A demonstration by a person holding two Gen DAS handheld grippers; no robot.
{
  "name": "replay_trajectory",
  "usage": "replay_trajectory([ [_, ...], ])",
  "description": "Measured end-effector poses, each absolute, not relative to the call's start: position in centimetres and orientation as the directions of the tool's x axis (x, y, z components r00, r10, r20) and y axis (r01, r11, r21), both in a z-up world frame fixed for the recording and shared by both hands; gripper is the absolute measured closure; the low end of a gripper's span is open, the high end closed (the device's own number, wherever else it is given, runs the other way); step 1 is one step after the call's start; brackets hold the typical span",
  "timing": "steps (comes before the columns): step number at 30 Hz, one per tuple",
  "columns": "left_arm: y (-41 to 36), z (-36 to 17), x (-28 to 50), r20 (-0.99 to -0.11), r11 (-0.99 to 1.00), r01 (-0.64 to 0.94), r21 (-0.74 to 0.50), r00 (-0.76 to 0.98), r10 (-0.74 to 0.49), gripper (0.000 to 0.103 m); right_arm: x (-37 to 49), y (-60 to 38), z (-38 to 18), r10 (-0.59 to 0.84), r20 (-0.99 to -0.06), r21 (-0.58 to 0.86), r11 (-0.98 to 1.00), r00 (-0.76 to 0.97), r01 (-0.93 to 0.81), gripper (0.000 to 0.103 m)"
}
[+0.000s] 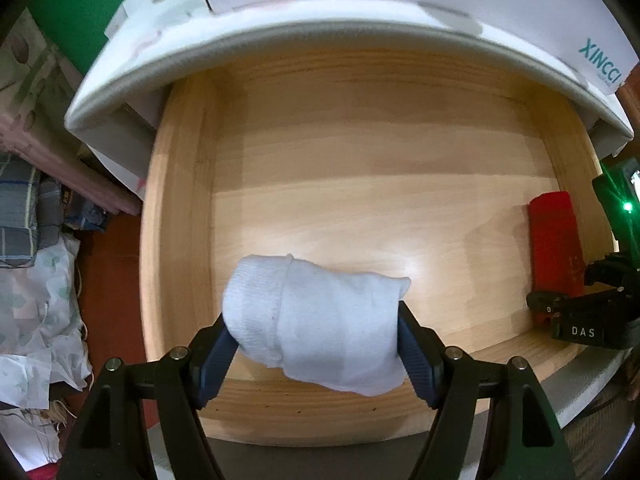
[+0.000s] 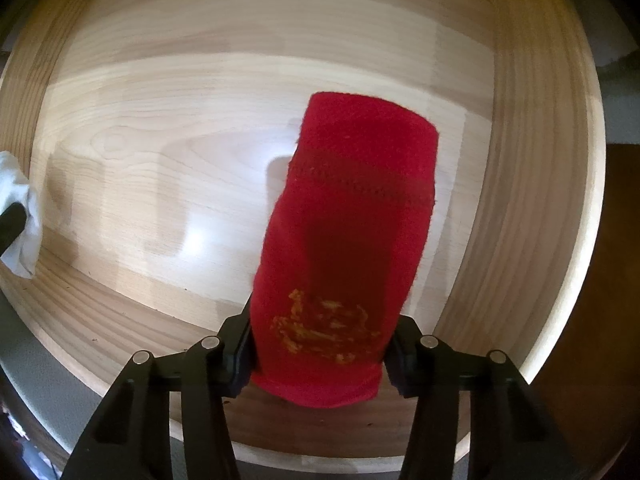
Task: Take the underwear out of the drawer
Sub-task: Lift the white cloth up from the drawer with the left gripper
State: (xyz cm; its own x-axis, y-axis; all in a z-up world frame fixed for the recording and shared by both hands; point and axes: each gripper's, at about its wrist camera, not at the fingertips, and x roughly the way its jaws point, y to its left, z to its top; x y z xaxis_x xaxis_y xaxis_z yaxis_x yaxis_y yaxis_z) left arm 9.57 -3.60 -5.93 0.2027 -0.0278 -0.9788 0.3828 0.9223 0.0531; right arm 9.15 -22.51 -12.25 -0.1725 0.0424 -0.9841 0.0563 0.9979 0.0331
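Left gripper (image 1: 316,344): matte black linkage arms, two per side, each capped with a round silver pivot screw. Fingers (image 1: 416,356) are dark blue with ribbed pads.

Right gripper (image 2: 316,356): same black linkage, four silver pivot screws in a row, but its fingers (image 2: 240,352) look black, pad texture too dark to tell. Seen from the left wrist view, its body is black with white "DAS" lettering, a green housing behind it and one lit green LED. No cables or sleeves visible.
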Motion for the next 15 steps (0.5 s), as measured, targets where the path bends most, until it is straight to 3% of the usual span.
replay_trajectory([
  [15,-3.1,-1.3,7.1,-0.939,0.921,0.377,0.098,0.342,-0.04,0.028,8.3,-22.0,-12.6,0.026,-0.984,0.016,0.998,-0.175,0.056,0.055],
])
